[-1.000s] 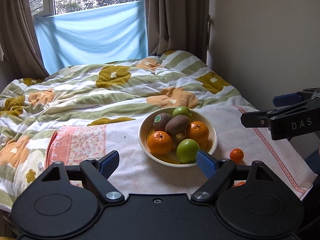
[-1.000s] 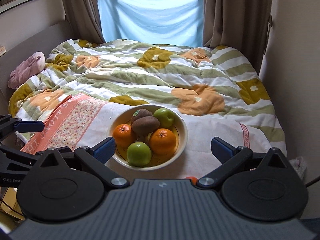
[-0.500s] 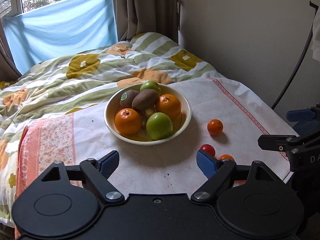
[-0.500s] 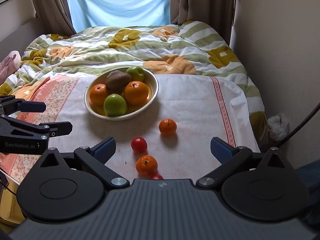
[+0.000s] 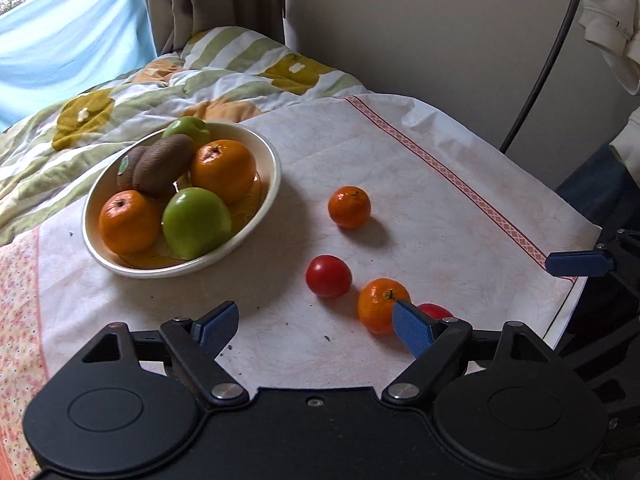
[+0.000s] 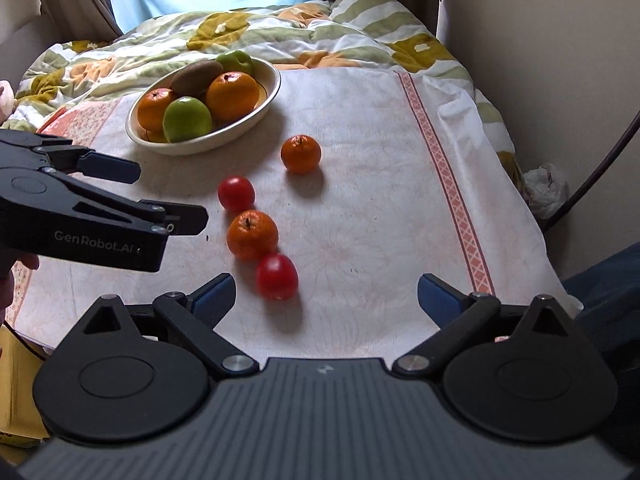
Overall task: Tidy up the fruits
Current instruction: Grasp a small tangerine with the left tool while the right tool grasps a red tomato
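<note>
Now both pairs of tongs have dipped and swung toward the right side of the desk, so four loose fruits that were mostly out of sight a second ago lie in full view on the white cloth (image 6: pixel 360 216); that shows the work still to do, since none of them is in the bowl yet. The right tongs (image 6: pixel 325 295) stand wide and hold nothing, hovering over the near edge, and the left tongs (image 5: pixel 316 326) are likewise wide and hold nothing, reaching in from the left edge. Nearest the front edge lies a red tomato (image 6: pixel 277 276), touching or just beside a small mandarin (image 6: pixel 252 235), with a second tomato (image 6: pixel 236 193) just beyond it. A second mandarin (image 6: pixel 301 153) sits apart, farther toward the middle. Beyond it, toward the far left corner, the cream bowl (image 6: pixel 264 108) already carries two oranges, two green apples and kiwis heaped high, so I judge free room inside is scarce and a dropped fruit could roll off the pile. Behind the desk is a bed with a flowered quilt (image 6: pixel 256 36). The left tongs sit between the right tongs and the bowl and could cross its path.
</note>
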